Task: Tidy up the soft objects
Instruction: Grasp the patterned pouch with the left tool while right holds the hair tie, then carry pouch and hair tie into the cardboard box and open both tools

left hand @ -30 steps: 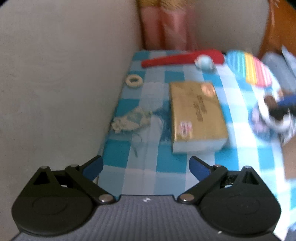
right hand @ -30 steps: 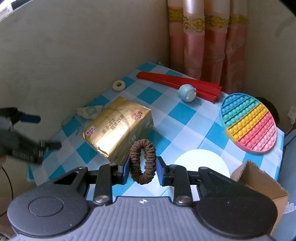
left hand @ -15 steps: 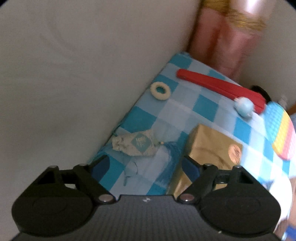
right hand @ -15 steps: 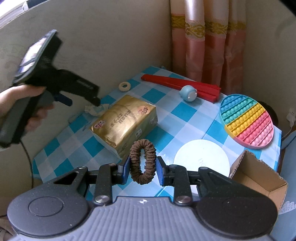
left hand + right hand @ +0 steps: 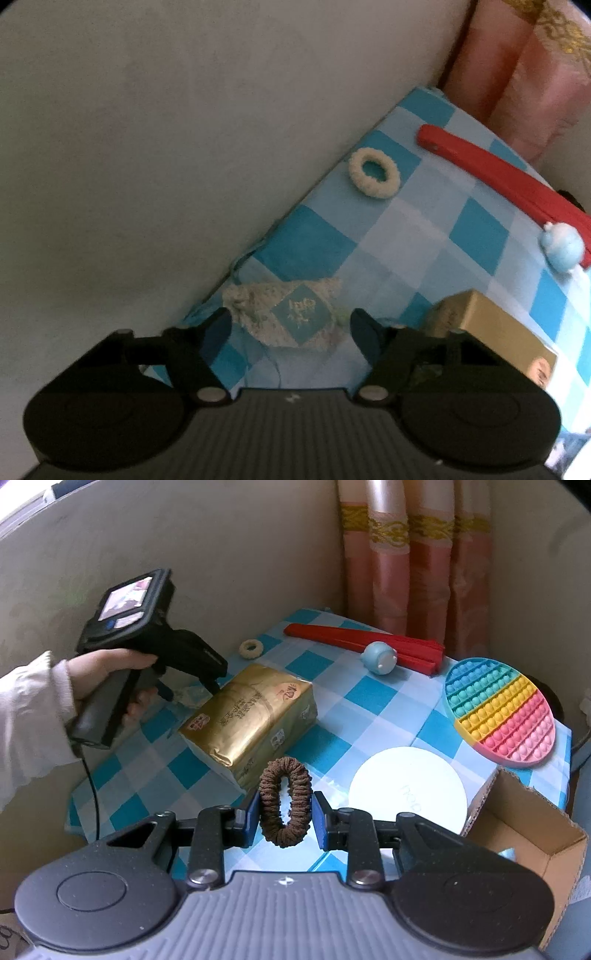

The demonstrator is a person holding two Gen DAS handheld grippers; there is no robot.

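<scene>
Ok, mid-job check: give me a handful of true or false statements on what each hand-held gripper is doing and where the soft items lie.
1. The right hand-held gripper is shut on the brown scrunchie. True.
2. The left hand-held gripper is clamped on the gold tissue pack. False: its jaws are closing around the small cream and blue cloth pouch, not yet pressing it.
3. The cream scrunchie lies on the checked tablecloth near the wall. True.
4. The rainbow pop mat sits inside the cardboard box. False: it lies on the tablecloth beyond the box.
5. The red folding fan stands upright. False: it lies flat, with the pale blue toy beside it.
</scene>
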